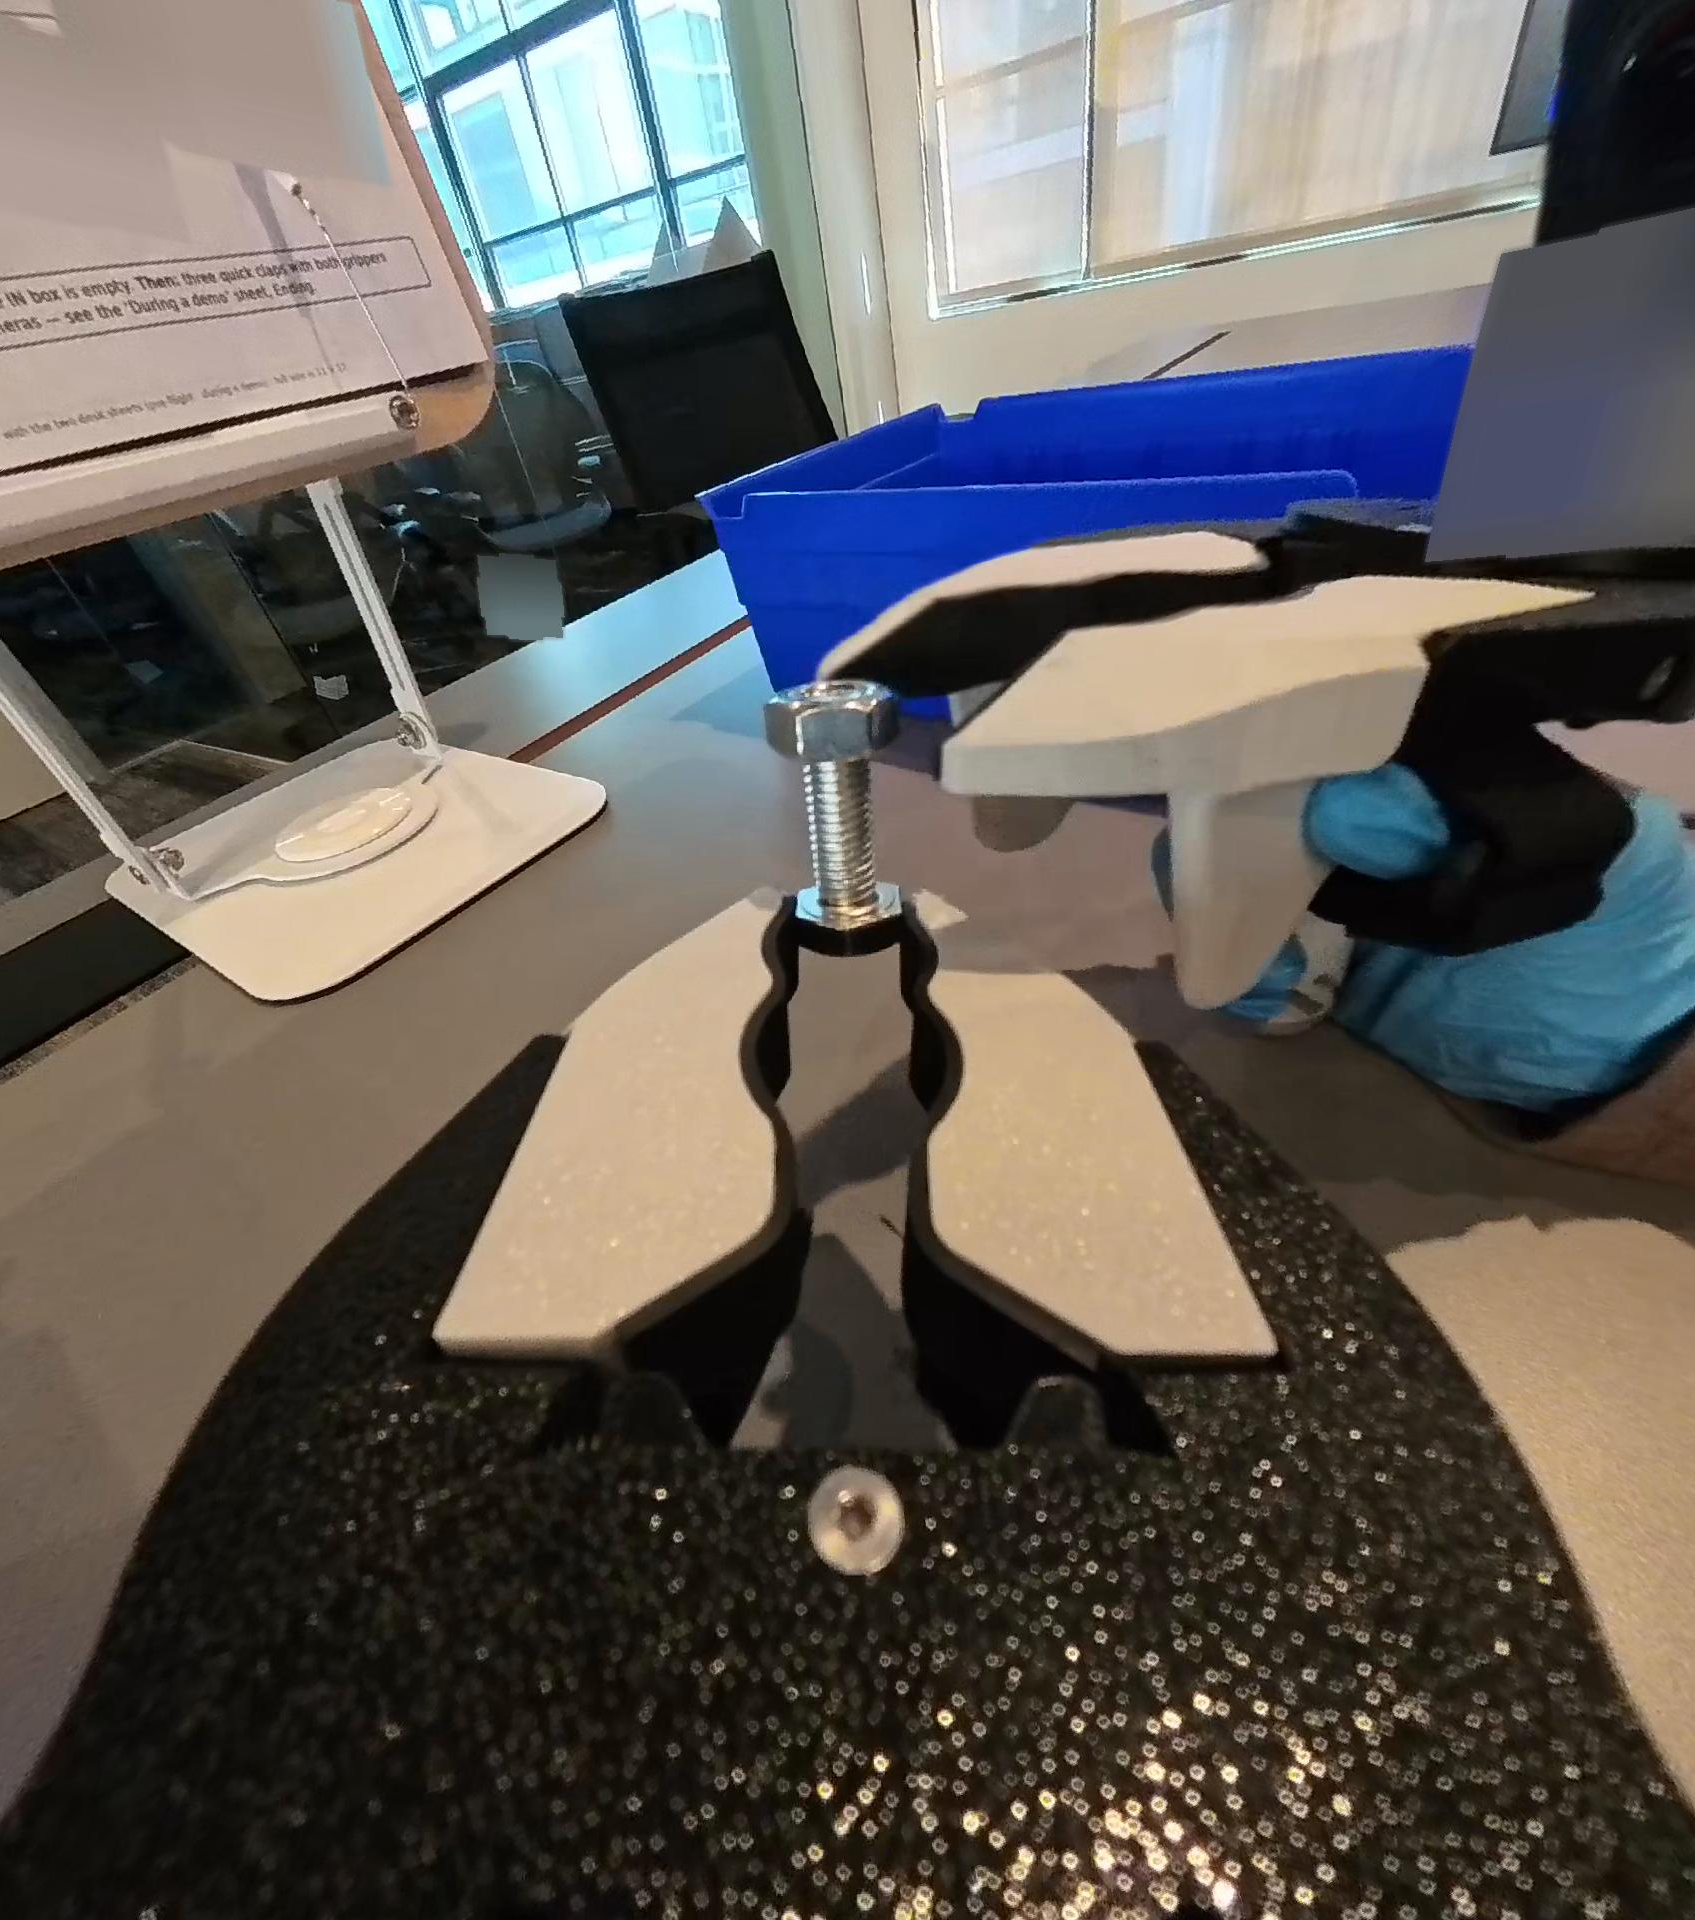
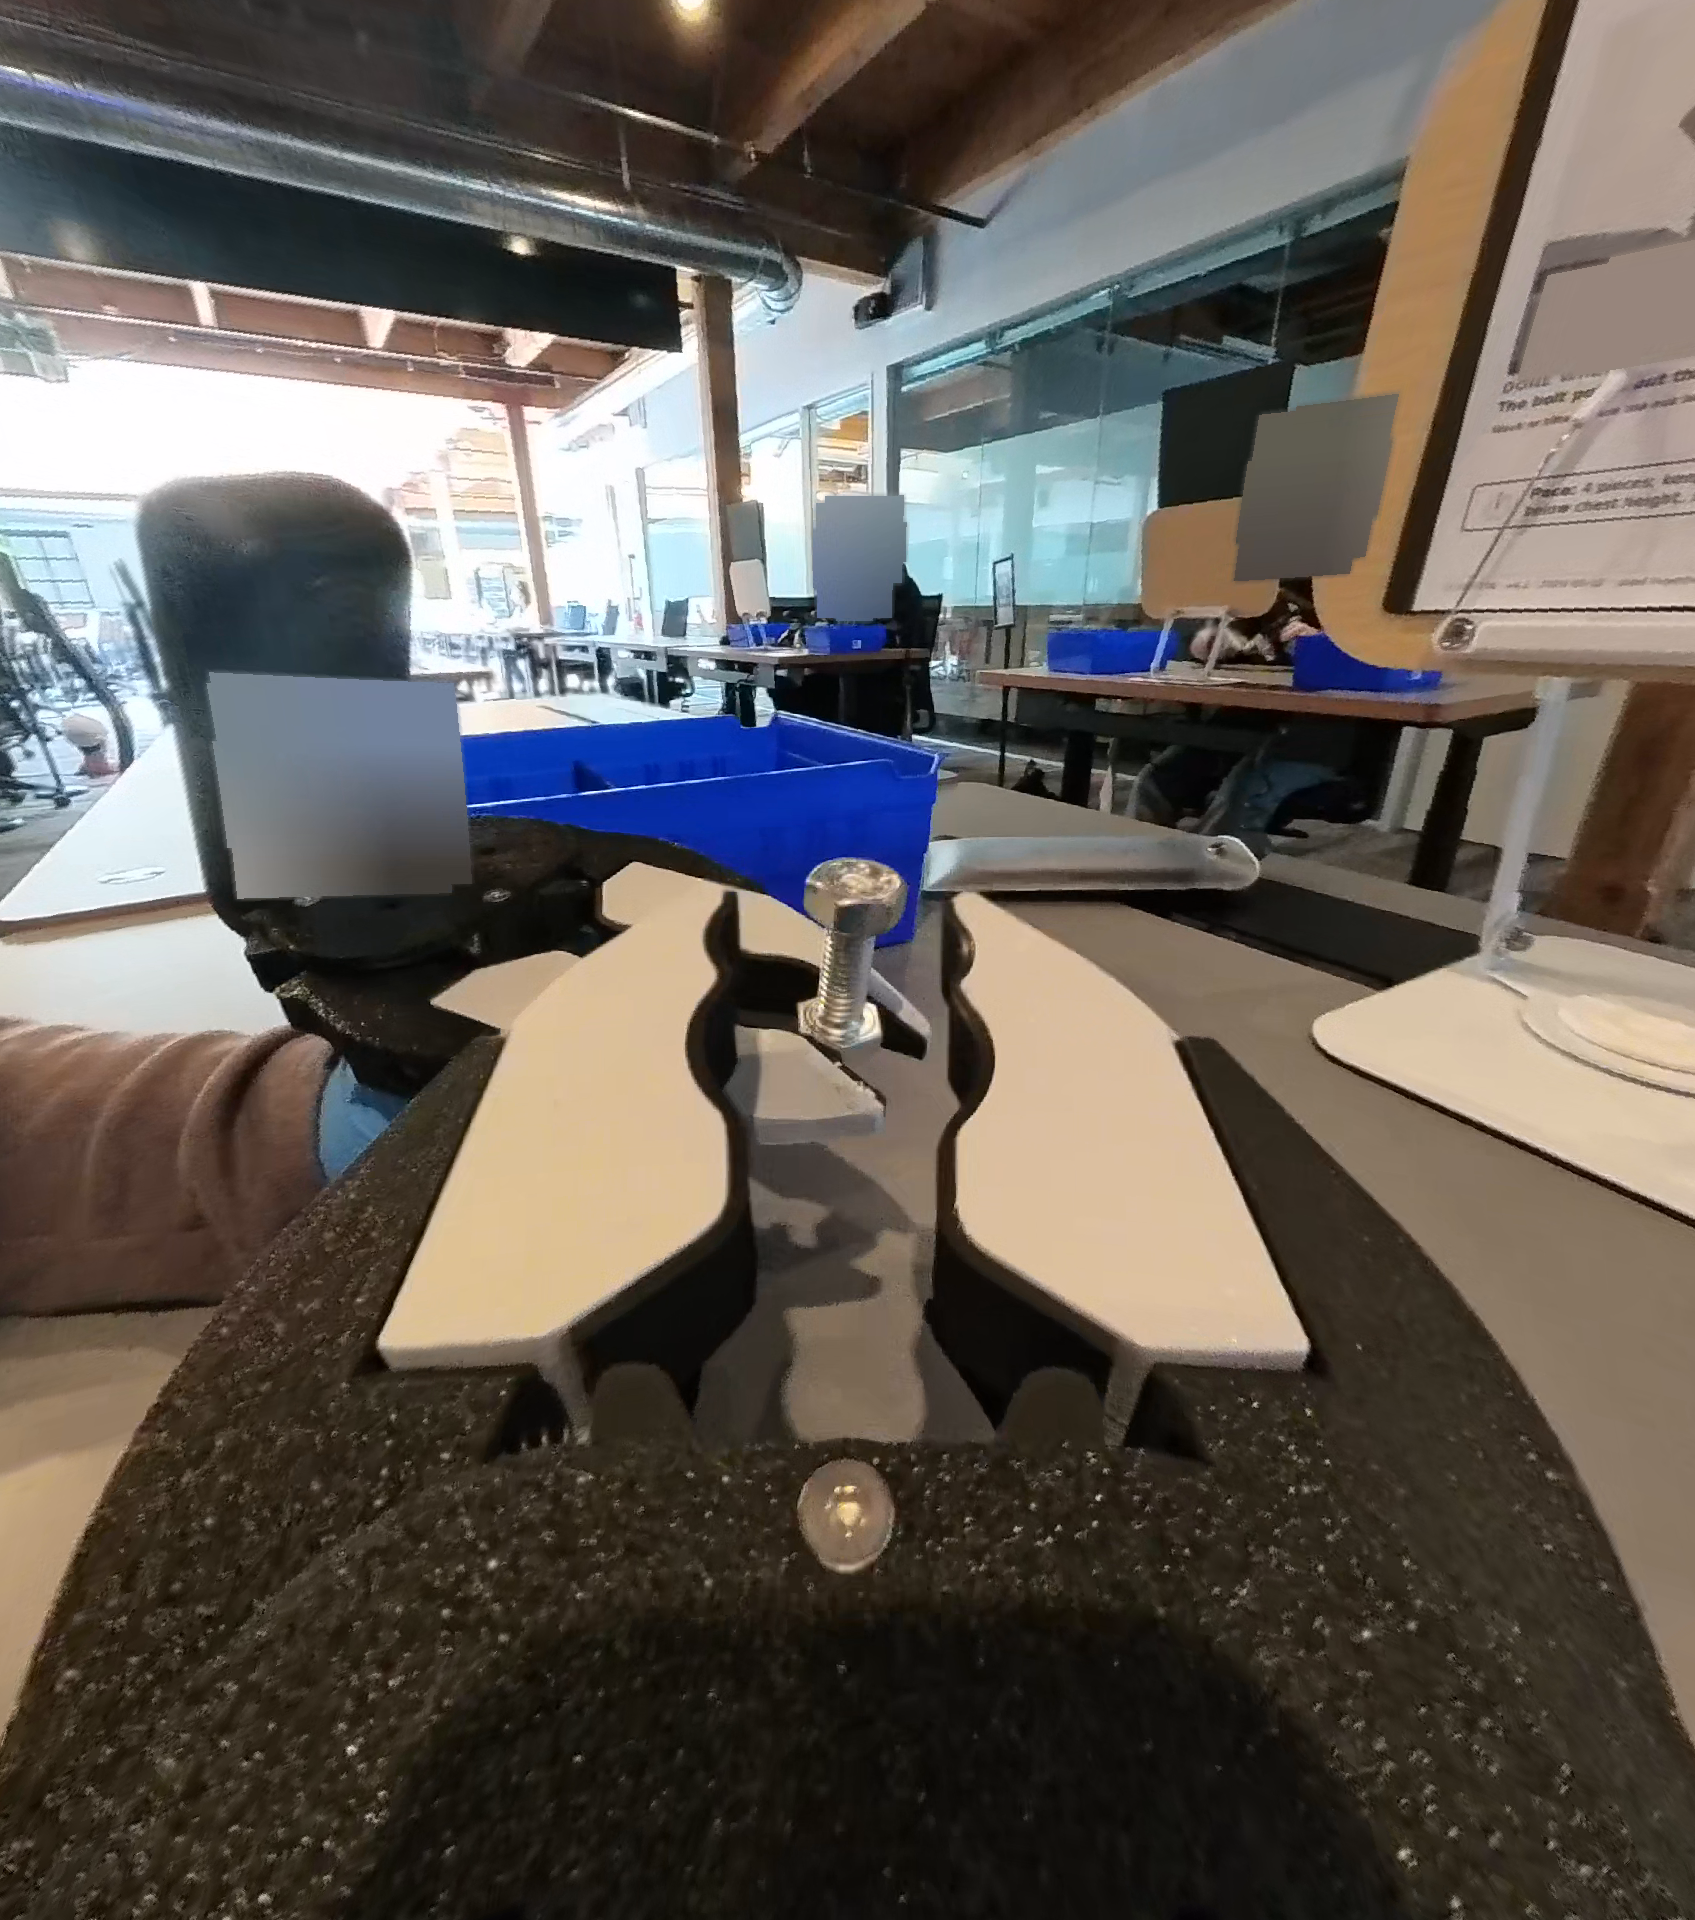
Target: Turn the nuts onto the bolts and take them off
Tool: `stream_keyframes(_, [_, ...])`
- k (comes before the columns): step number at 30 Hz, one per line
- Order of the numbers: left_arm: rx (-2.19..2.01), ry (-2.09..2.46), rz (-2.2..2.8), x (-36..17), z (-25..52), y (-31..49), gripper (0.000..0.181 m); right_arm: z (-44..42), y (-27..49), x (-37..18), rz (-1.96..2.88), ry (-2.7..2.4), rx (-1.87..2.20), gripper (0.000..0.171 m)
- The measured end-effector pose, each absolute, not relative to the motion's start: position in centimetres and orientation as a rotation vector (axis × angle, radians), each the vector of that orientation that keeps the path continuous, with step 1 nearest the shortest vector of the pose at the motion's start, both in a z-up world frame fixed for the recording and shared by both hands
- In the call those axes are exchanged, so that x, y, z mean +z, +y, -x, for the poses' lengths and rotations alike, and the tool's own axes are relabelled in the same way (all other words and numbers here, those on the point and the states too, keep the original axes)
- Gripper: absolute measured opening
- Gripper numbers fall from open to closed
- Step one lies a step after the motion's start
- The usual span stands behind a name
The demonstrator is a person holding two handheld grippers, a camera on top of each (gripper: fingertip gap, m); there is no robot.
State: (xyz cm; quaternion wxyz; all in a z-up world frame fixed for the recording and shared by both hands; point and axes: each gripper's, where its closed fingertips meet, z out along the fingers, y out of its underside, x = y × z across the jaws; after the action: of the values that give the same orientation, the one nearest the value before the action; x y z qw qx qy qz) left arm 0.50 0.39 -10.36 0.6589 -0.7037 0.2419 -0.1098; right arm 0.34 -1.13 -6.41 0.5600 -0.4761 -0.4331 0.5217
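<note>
Standing silver bolt (image 1: 834, 806), nut (image 1: 849, 908) clamped low

Blue bin (image 1: 1082, 520) and sign stand (image 1: 355, 831) on the grey table (image 1: 147, 1195)

The bin sits at the far edge — its divider shows inside — while the stand's white base rests well apart from it; office chairs (image 1: 697, 374) and windows (image 1: 1186, 135) lie beyond.

Opposed close wrist views, sharing the upright bolt (image 1: 835, 805).

Speckled black tongs (image 1: 848, 925) with white fingers (image 1: 614, 1164); blue glove (image 1: 1529, 966); brown sleeve (image 2: 74, 1153).
</note>
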Motion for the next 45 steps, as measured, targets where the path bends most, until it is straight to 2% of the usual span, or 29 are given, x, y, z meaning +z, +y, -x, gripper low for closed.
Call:
stream_keyframes(3, [-0.252, 0.544, 1.593, -10.3, -0.5, 0.4, 0.018, -0.8, -2.2, -6.2, 1.084, -1.067, 1.251, 0.005])
stream_keyframes(5, [-0.252, 0.545, 1.595, -10.4, -0.5, 0.4, 0.018, -0.8, -1.9, -6.2, 1.092, -1.053, 1.228, 0.008])
stream_keyframes(9, [-0.248, 0.549, 1.594, -10.4, -0.5, 0.4, 0.018, -0.6, -1.1, -6.3, 1.117, -1.019, 1.209, 0.027])
stream_keyframes(12, [-0.25, 0.546, 1.595, -10.4, -0.5, 0.4, 0.018, -0.4, -1.0, -6.4, 1.124, -1.016, 1.216, 0.033])
stream_keyframes(13, [-0.25, 0.546, 1.595, -10.4, -0.5, 0.4, 0.018, -0.5, -1.3, -6.4, 1.125, -1.031, 1.233, 0.023])
stream_keyframes(14, [-0.25, 0.546, 1.594, -10.3, -0.5, 0.4, 0.018, -0.7, -1.9, -6.4, 1.112, -1.063, 1.262, 0.002])
stream_keyframes(15, [-0.25, 0.547, 1.594, -10.3, -0.5, 0.4, 0.018, -0.8, -2.1, -6.4, 1.111, -1.067, 1.27, 0.0])
stream_keyframes(17, [-0.248, 0.549, 1.595, -10.4, -0.5, 0.4, 0.018, -0.8, -1.8, -6.5, 1.119, -1.052, 1.247, 0.003])
stream_keyframes(22, [-0.249, 0.548, 1.595, -10.4, -0.5, 0.4, 0.018, -0.7, -0.7, -6.3, 1.129, -0.997, 1.192, 0.029])
stream_keyframes(24, [-0.248, 0.549, 1.595, -10.4, -0.5, 0.4, 0.018, -0.5, -0.6, -6.4, 1.125, -0.997, 1.188, 0.033])
stream_keyframes(26, [-0.246, 0.551, 1.595, -10.4, -0.5, 0.4, 0.018, -0.3, -0.8, -6.6, 1.13, -1.015, 1.194, 0.033])
stream_keyframes(28, [-0.248, 0.547, 1.593, -10.3, -0.5, 0.4, 0.018, -0.5, -1.7, -6.7, 1.123, -1.06, 1.229, 0.002])
stream_keyframes(29, [-0.251, 0.545, 1.593, -10.3, -0.5, 0.4, 0.018, -0.7, -1.9, -6.5, 1.113, -1.062, 1.234, 0.0])
stream_keyframes(31, [-0.251, 0.546, 1.594, -10.3, -0.5, 0.4, 0.018, -0.9, -1.6, -6.3, 1.111, -1.037, 1.207, 0.003])
stream_keyframes(37, [-0.246, 0.552, 1.596, -10.4, -0.6, 0.4, 0.018, -0.6, -0.4, -6.4, 1.132, -0.982, 1.186, 0.034])
stream_keyframes(39, [-0.248, 0.55, 1.596, -10.4, -0.5, 0.4, 0.018, -0.4, -0.6, -6.5, 1.139, -1.0, 1.199, 0.034])
stream_keyframes(41, [-0.248, 0.549, 1.595, -10.4, -0.5, 0.4, 0.018, -0.7, -1.7, -6.4, 1.116, -1.048, 1.25, 0.009])
stream_keyframes(42, [-0.249, 0.549, 1.595, -10.4, -0.5, 0.4, 0.018, -0.9, -2.0, -6.2, 1.098, -1.048, 1.256, 0.008])
stream_keyframes(45, [-0.247, 0.551, 1.597, -10.4, -0.5, 0.4, 0.018, -1.1, -1.7, -5.9, 1.088, -1.013, 1.244, 0.019])
